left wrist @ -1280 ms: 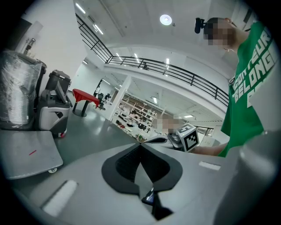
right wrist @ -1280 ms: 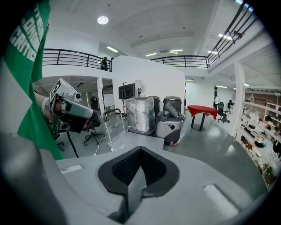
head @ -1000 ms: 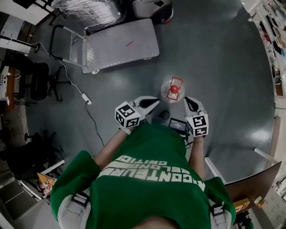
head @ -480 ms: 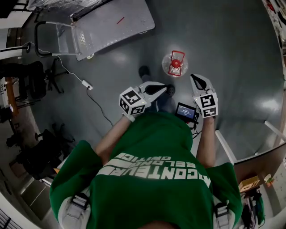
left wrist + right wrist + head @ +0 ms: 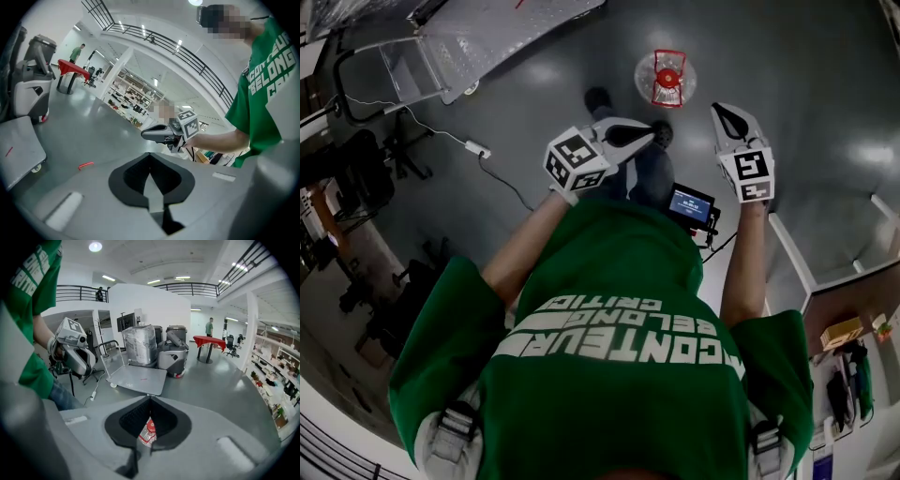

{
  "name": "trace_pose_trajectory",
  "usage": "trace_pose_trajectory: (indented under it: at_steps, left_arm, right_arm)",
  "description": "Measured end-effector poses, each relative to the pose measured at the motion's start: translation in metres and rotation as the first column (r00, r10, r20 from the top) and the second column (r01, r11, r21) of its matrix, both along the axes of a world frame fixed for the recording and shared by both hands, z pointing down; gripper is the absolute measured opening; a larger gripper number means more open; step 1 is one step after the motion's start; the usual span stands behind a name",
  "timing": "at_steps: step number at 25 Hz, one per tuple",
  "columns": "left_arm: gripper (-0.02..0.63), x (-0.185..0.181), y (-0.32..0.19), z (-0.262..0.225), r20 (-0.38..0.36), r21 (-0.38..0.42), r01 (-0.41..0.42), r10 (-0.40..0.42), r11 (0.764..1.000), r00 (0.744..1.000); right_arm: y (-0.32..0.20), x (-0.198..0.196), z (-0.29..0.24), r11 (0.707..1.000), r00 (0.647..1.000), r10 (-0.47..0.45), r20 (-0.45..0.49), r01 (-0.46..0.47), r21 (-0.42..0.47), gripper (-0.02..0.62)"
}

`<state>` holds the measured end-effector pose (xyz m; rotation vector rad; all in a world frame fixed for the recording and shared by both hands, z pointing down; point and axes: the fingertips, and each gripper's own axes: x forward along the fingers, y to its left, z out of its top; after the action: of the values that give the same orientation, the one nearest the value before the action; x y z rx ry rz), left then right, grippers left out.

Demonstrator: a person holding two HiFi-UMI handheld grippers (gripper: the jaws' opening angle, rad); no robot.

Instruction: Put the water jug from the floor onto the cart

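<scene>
Water jug [image 5: 666, 79] on the floor, grippers near it, not touching.
Jug upright, red cap up, at the person's 12 o'clock. Left gripper [image 5: 647, 134] at its 7 o'clock, right gripper [image 5: 722, 112] at 5. Both have jaws pressed together on nothing. Cart [image 5: 502, 33] at the jug's 10 o'clock, well apart.

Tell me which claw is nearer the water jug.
Left, but only narrowly. In the head view the left claw hangs just on the person's side of the water jug; the right claw hangs off its right side, pointed at it. Neither touches it.
</scene>
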<state>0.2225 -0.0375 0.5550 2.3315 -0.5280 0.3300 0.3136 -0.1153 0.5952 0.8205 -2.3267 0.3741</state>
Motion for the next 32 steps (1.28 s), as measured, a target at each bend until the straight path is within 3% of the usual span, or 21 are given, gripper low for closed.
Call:
trace_pose_trajectory:
  at_steps: [7,14,27,32]
  left_arm:
    - [0.014,-0.002,-0.025,0.030,0.019,-0.034,-0.038,0.039,0.999,0.999]
    - [0.014,0.018,-0.053,0.072,0.016,-0.063,-0.075,0.076,0.995,0.997]
    - [0.014,-0.018,-0.051,0.110,0.012,-0.072,-0.150,0.152,0.986,0.988]
    - [0.014,-0.022,-0.060,0.132,0.019,-0.073,-0.162,0.164,0.984,0.986]
  right_arm:
    - [-0.016,-0.002,0.024,1.000,1.000,-0.009,-0.019,0.009,-0.022,-0.006]
    - [-0.037,0.000,0.085,0.997,0.999,-0.028,-0.041,0.025,-0.066,-0.006]
    - [-0.041,-0.079,0.141,0.994,0.996,-0.050,-0.068,0.043,-0.098,-0.006]
    - [-0.053,-0.076,0.174,0.993,0.996,-0.003,-0.085,-0.006,-0.115,-0.006]
